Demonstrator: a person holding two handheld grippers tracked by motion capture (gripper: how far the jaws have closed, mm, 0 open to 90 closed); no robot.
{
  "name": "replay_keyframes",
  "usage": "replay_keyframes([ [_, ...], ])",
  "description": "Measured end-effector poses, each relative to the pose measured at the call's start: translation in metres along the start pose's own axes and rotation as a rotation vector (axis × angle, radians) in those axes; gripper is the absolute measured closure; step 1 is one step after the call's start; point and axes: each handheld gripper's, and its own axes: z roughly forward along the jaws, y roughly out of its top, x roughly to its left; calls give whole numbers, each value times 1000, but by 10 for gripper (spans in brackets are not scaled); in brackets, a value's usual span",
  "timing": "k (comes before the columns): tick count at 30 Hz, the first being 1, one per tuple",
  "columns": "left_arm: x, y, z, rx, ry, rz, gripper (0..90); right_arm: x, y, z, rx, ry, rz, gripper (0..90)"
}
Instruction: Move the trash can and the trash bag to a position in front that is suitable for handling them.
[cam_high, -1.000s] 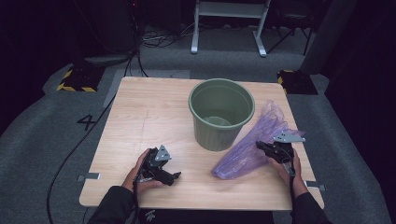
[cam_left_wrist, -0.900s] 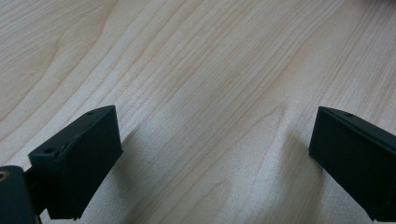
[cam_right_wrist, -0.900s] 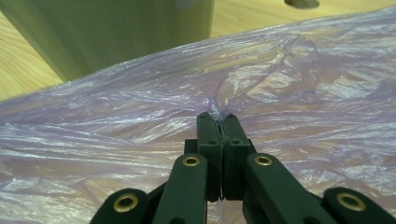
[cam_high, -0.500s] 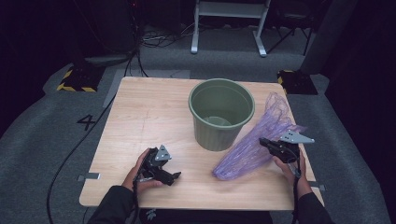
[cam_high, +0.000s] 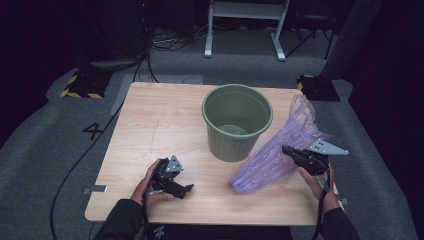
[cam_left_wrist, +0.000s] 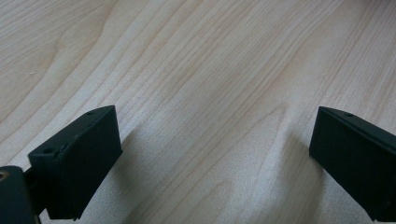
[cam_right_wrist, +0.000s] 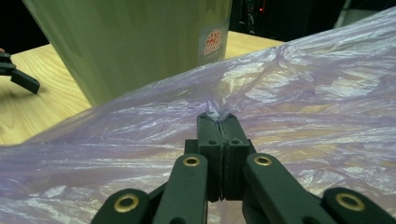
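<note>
A thin purple plastic bag (cam_high: 280, 150) stretches across the right of the table, one end on the wood, the far end raised beside the bucket. My right gripper (cam_high: 286, 149) is shut on a pinch of this bag (cam_right_wrist: 299, 93), its jaws pressed together at the fold (cam_right_wrist: 218, 122). A green plastic bucket (cam_high: 237, 121) stands upright in the middle of the table; its wall (cam_right_wrist: 130, 42) rises close behind the bag. My left gripper (cam_high: 186, 189) lies low on the near left of the table, jaws wide apart (cam_left_wrist: 210, 158) over bare wood, nothing between them.
The light wooden table (cam_high: 155, 125) has bare room at its left and far side. Dark floor surrounds it, with cables (cam_high: 75, 170), a white stand's legs (cam_high: 245, 30) behind, and yellow-black marked blocks (cam_high: 80, 85) at the far corners.
My right gripper has lifted and drawn the bag a little toward the right, near edge; the bag's far end stands higher. The left gripper has stayed put.
</note>
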Motion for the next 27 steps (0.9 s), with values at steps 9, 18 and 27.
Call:
replay_keyframes([
  [9, 0, 0, 0, 1, 1, 0, 18, -2, 6, -7, -41, -3, 12, 896],
  [18, 0, 0, 0, 1, 1, 0, 18, -4, 11, -14, -73, -10, 19, 897],
  [27, 0, 0, 0, -2, 1, 0, 18, -4, 18, -19, -97, -8, 5, 898],
])
